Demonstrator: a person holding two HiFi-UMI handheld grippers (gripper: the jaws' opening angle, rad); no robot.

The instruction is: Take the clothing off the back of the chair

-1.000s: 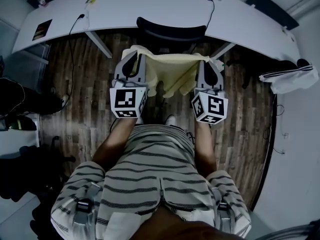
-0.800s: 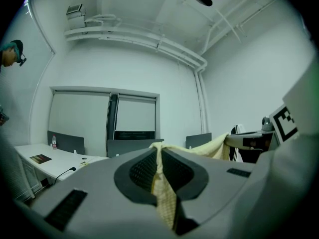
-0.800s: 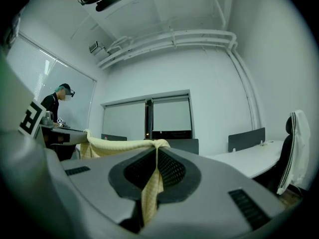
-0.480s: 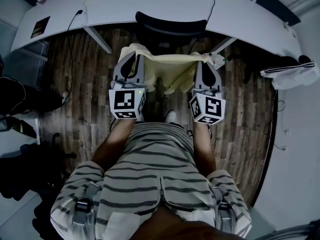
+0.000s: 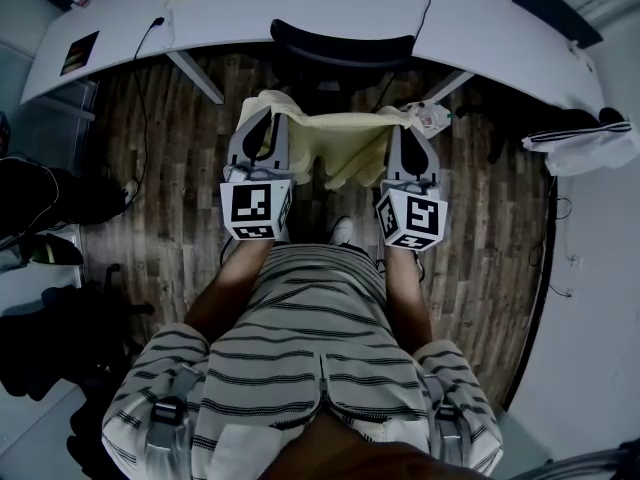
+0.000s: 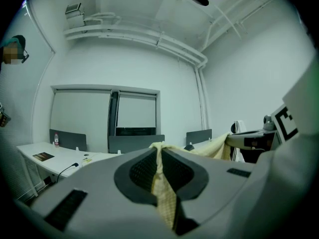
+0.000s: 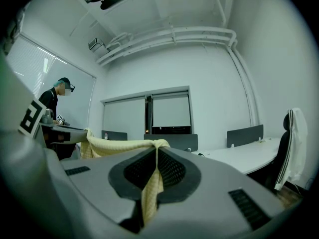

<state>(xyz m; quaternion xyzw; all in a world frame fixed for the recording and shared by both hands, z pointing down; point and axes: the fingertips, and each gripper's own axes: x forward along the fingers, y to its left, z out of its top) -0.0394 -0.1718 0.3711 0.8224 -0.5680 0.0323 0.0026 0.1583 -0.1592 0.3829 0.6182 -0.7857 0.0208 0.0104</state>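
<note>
A pale yellow garment (image 5: 335, 138) hangs stretched between my two grippers, above the wooden floor and in front of the black chair (image 5: 340, 48). My left gripper (image 5: 262, 110) is shut on the garment's left corner; in the left gripper view the yellow cloth (image 6: 164, 193) is pinched between the pads. My right gripper (image 5: 412, 120) is shut on the right corner, where the cloth (image 7: 149, 193) runs down between its pads. The garment is clear of the chair back and sags in the middle.
A long white desk (image 5: 300, 8) curves across the back with cables on it, the chair tucked under it. A white striped garment (image 5: 575, 153) lies over another chair at the right. Dark bags (image 5: 40, 193) sit at the left. A person (image 7: 55, 101) stands at the left in the right gripper view.
Both grippers and the garment have sunk slightly and come a little nearer to my body. The grips stay the same.
</note>
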